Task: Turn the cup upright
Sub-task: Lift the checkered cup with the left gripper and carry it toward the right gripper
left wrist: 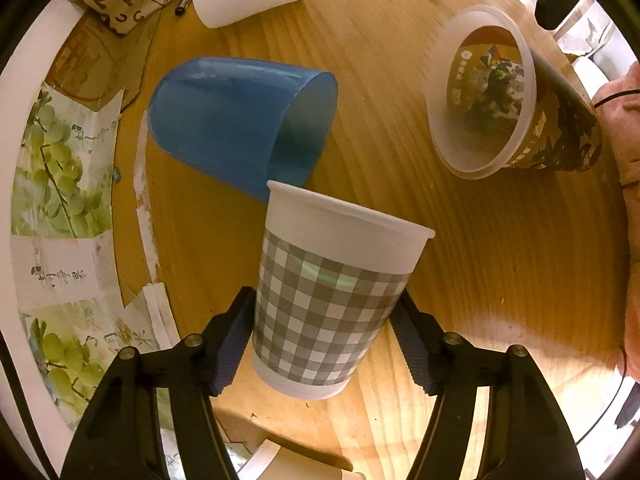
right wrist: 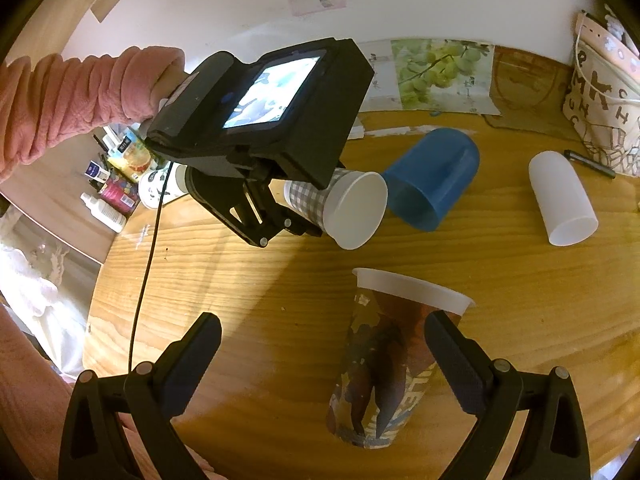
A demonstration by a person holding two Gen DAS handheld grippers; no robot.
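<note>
We count four cups on the wooden counter [right wrist: 248,320], all lying on their sides.

1. One checked cup [left wrist: 320,300], grey and white, mouth toward the blue cup, rim just beside it. The left gripper [left wrist: 324,340] points down over it and its jaws pinch the cup's lower body, one blue pad [left wrist: 230,344] on each side. In the right wrist view it lies under the black gripper body, near the middle of the counter.
2. One blue cup [left wrist: 236,128], with its open mouth facing the checked cup.
3. One translucent white cup [right wrist: 562,200], lying apart toward the counter's far side.
4. One printed cup [right wrist: 380,376] with a frosted rim, nearest the right gripper [right wrist: 324,364]. That gripper's jaws are spread wide; the cup lies between them and close against the right-hand pad, though we cannot tell for certain whether they touch.

Other items: one lettered cloth bag [right wrist: 600,108], one dark pen [right wrist: 590,164] beside it, grape-printed paper [right wrist: 440,72] along the counter's far edge, and one pink sleeve [right wrist: 72,100] behind the left gripper. A cluster of small bottles [right wrist: 116,184] stands beyond the counter; its count is unclear.
</note>
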